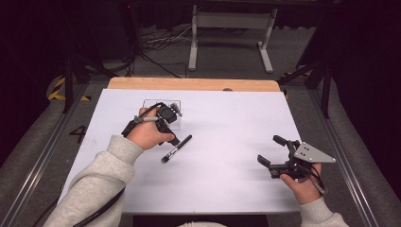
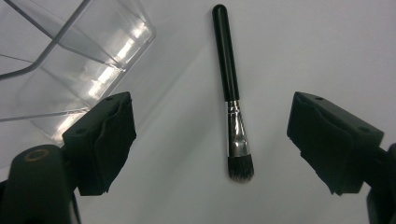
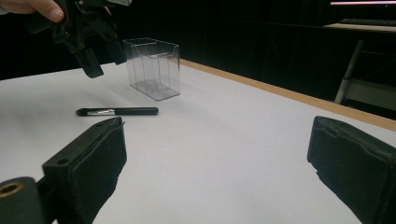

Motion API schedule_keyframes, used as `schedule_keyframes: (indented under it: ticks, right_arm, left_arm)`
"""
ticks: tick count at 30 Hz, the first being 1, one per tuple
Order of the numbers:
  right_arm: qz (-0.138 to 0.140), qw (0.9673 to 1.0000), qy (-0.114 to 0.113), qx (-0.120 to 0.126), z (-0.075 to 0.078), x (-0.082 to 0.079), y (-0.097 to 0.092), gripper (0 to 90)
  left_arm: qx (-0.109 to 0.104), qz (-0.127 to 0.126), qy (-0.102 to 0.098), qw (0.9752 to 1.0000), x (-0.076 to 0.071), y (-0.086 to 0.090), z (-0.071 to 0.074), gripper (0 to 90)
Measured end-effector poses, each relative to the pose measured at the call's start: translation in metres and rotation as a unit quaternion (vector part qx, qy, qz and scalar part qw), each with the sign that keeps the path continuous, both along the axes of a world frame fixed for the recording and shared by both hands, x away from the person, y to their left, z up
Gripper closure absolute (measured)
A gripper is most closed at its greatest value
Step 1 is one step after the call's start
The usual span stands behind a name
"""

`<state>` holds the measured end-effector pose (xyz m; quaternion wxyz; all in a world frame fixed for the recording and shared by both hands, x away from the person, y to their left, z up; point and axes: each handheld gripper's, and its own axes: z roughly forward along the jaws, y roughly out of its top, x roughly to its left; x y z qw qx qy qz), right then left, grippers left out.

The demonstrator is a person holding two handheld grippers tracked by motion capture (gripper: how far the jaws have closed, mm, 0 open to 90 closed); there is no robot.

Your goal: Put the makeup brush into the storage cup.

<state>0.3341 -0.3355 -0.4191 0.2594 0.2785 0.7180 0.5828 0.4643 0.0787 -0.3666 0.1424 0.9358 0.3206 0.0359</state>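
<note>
A makeup brush (image 1: 177, 148) with a black handle, silver ferrule and dark bristles lies flat on the white table (image 1: 227, 118). My left gripper (image 1: 171, 137) hovers just above it, pointing down. In the left gripper view the brush (image 2: 231, 93) lies between the open jaws of the left gripper (image 2: 210, 107), untouched, bristles toward me. A clear plastic box (image 1: 150, 106) stands upright just beyond it, and its corner (image 2: 79, 56) shows at upper left. My right gripper (image 1: 270, 150) rests open and empty near the table's right front. From there I see the brush (image 3: 119, 111), the box (image 3: 154, 70) and the left gripper (image 3: 103, 60).
A bare wooden strip (image 1: 194, 84) runs along the table's far edge. Beyond it on the floor stand a white metal frame (image 1: 231, 28) and loose cables (image 1: 156, 42). Metal rails (image 1: 42, 156) flank the table on both sides.
</note>
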Motion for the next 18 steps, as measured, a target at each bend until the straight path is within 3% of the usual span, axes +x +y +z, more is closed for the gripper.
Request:
schedule_keyframes:
  ticks: [11, 18]
  right_arm:
    - [-0.003, 1.0, -0.003, 0.0, 0.002, 0.0, -0.002, 5.3]
    - [-0.002, 1.0, -0.002, -0.001, 0.002, 0.0, -0.001, 5.5]
  left_arm:
    - [0.016, 0.004, 0.018, 0.9997, 0.003, -0.011, -0.027, 18.1]
    - [0.014, 0.005, 0.026, 0.9995, 0.002, -0.012, -0.041, 20.9]
